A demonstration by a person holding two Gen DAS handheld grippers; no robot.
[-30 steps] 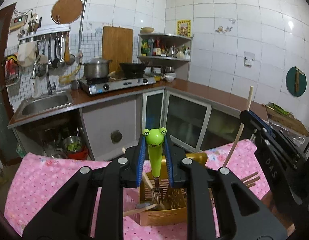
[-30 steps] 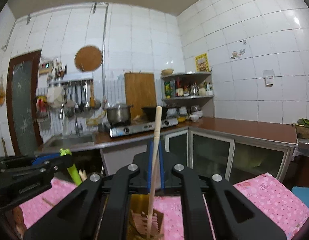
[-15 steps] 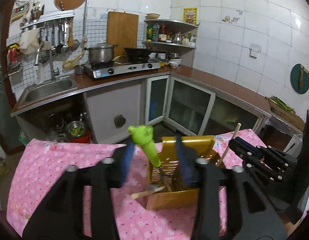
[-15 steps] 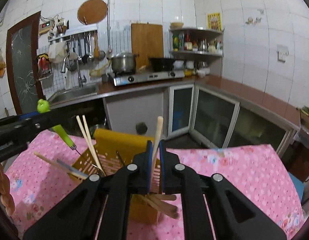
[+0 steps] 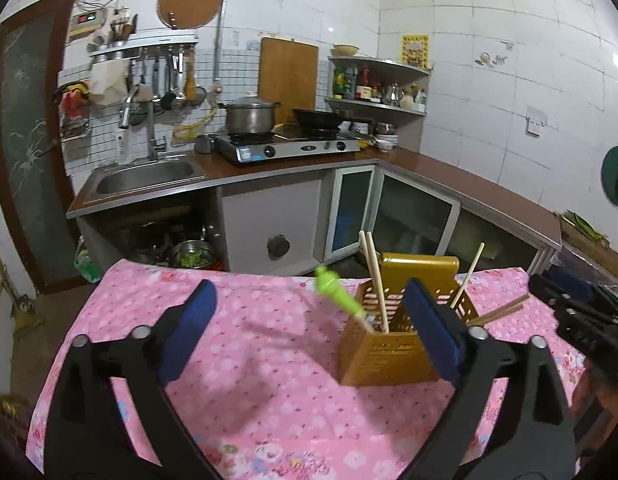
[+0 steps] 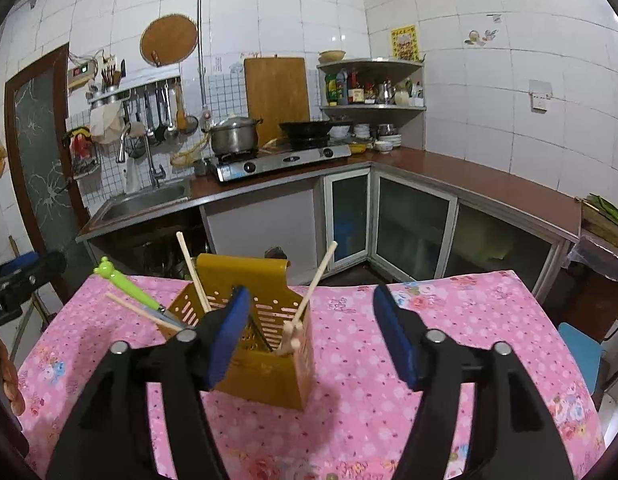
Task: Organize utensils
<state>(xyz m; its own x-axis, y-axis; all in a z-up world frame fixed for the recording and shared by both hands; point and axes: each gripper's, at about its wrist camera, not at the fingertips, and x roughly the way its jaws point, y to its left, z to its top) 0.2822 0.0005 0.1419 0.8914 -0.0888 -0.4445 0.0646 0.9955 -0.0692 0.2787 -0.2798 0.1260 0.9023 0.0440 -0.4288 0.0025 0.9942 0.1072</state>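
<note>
One yellow holder [image 6: 265, 360] standing upright on the pink cloth [image 6: 449, 320], slotted walls, tall back panel on its far side. In the holder, counted from the right wrist view: one green frog-handled fork [image 6: 125, 284] leaning out leftward, three pale chopsticks [image 6: 193, 272] angled left and up, one wooden stick [image 6: 315, 284] leaning right, short wooden ends poking over the right rim. Left gripper [image 5: 309, 332] just opened wide, nothing between its blue pads, holder partly behind the right pad, fork just left of the holder in that view. Right gripper [image 6: 313, 336] also just opened, empty, holder partly behind its left pad. Beyond the holder, a cabinet run with glass doors [image 6: 413, 224]; one sink [image 6: 149, 200] far left of it, one stove [image 6: 281, 160] bearing one pot [image 6: 233, 136] and one wok [image 6: 305, 130]. Above, one cutting board [image 6: 277, 92] against white tile, a rack of hanging ladles [image 6: 157, 108], one corner shelf [image 6: 373, 84] of bottles.
</note>
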